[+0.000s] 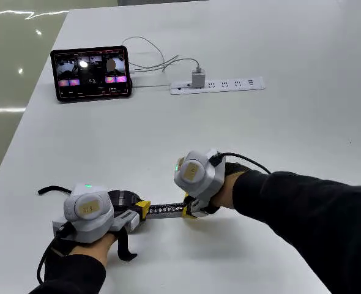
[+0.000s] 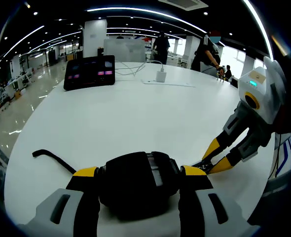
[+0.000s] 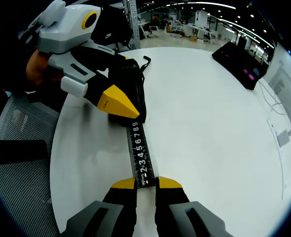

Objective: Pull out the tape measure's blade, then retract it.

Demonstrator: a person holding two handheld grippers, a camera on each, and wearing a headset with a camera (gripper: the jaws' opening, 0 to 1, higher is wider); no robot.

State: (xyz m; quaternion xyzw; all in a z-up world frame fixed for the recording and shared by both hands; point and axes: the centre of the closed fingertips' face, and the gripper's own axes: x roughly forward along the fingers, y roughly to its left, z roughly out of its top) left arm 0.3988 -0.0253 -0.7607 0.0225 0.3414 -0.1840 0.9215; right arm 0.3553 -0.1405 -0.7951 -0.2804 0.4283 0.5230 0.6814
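The black tape measure case (image 1: pixel 126 201) lies on the white table near the front left, and my left gripper (image 1: pixel 137 212) is shut on it; in the left gripper view the case (image 2: pixel 138 182) sits between the yellow-tipped jaws. A short length of blade (image 1: pixel 165 209) with black numbers runs right from the case. My right gripper (image 1: pixel 188 211) is shut on the blade's end. The right gripper view shows the blade (image 3: pixel 138 155) stretching from the case (image 3: pixel 128 94) to my right gripper (image 3: pixel 146 183), a few centimetres of scale exposed. The left gripper view shows the right gripper (image 2: pixel 215 163) at the right.
A tablet (image 1: pixel 92 73) stands at the back left with a lit screen. A white power strip (image 1: pixel 220 84) with a charger and cables lies behind centre. The case's black wrist strap (image 1: pixel 52 190) trails left. The table edge (image 1: pixel 9 153) runs along the left.
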